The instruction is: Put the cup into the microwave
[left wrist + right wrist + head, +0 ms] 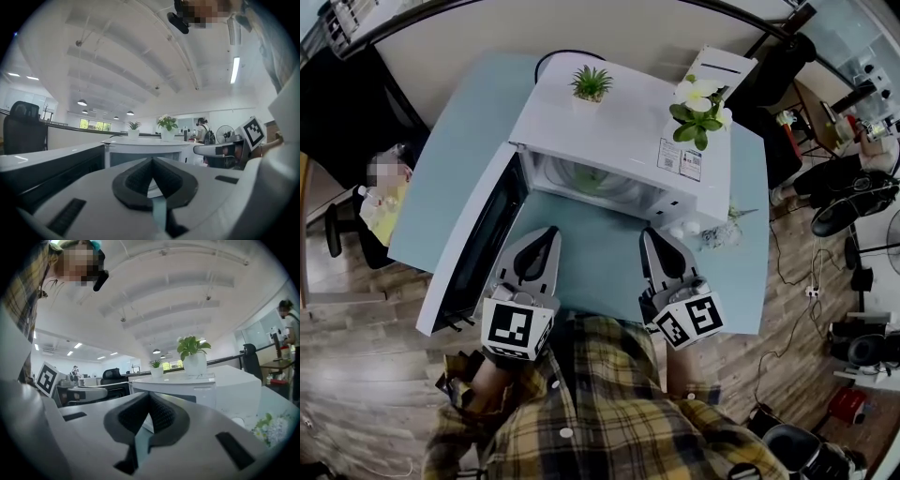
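The white microwave (619,122) stands on a light blue table (581,248) with its door (473,248) swung open to the left. In its cavity I see a pale green shape (589,178), which looks like the cup, though only dimly. My left gripper (551,232) and right gripper (650,232) hover side by side just in front of the opening, both pointing at it. Each is shut with nothing between its pads. In the left gripper view the pads (151,160) meet at the tip, and in the right gripper view they (149,395) do too.
On the microwave stand a small spiky plant (592,84) and a leafy flowering plant (701,112). A small clear ornament (717,234) sits on the table to the microwave's right. A white box (722,67) lies behind. Chairs and cables crowd the floor at the right.
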